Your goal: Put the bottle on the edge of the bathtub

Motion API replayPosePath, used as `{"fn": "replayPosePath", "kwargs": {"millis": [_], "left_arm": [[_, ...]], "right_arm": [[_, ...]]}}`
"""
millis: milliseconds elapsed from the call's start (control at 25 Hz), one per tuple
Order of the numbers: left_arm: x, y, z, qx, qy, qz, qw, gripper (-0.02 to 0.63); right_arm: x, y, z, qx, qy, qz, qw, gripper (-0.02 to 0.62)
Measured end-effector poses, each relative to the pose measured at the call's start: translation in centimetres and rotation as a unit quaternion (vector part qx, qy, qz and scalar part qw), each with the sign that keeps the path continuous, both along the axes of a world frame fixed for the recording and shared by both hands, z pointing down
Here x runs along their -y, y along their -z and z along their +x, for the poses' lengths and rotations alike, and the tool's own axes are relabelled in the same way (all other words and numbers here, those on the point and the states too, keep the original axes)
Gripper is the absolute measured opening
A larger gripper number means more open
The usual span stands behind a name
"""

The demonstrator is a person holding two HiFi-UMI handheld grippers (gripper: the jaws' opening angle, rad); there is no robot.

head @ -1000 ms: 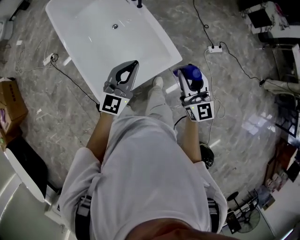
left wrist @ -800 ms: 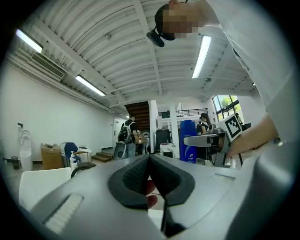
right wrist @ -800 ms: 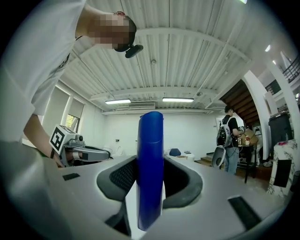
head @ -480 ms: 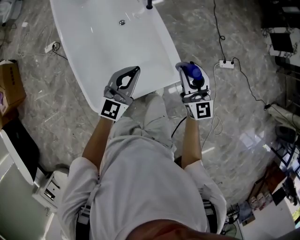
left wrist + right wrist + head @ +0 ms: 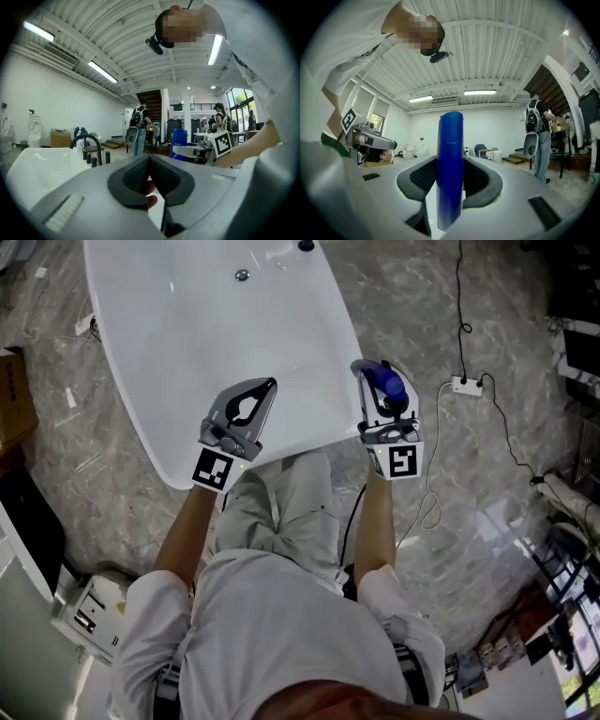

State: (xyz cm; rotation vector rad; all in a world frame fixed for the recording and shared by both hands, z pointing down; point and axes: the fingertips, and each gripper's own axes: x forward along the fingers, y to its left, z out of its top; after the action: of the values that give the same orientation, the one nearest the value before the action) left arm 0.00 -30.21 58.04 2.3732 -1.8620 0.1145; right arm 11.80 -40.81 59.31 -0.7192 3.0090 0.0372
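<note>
Both grippers nearer the bathtub rim; right gripper fingers tight on blue bottle, left gripper fingers together, empty.

A large open hall, workshop or lab rather than a home bathroom, is indicated; a freestanding white bathtub with a black tap is set in the middle of a marble-patterned floor, with no walls around it; a power strip and loose cable are left lying on that floor; a ribbed white ceiling with strip lights is seen overhead; a toilet, a cardboard box, a staircase and a standing person with a backpack are seen beyond.
</note>
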Motion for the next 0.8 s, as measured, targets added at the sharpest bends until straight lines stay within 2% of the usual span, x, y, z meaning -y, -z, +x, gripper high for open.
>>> {"fn": "replayPosePath", "kwargs": {"millis": [360,800], "left_arm": [[3.6,-8.3,-1.6,0.005,-0.001,-0.009,0.9999,-0.002],[5.2,-10.7,-2.4,-0.01,0.006,-0.015,0.9998,-0.002]], "right_arm": [[3.2,-9.3,-1.7,-0.007,-0.014,-0.004,1.0,0.153],[4.3,-13.6,-2.4,-0.028,-0.022,-0.011,0.999,0.153]]}}
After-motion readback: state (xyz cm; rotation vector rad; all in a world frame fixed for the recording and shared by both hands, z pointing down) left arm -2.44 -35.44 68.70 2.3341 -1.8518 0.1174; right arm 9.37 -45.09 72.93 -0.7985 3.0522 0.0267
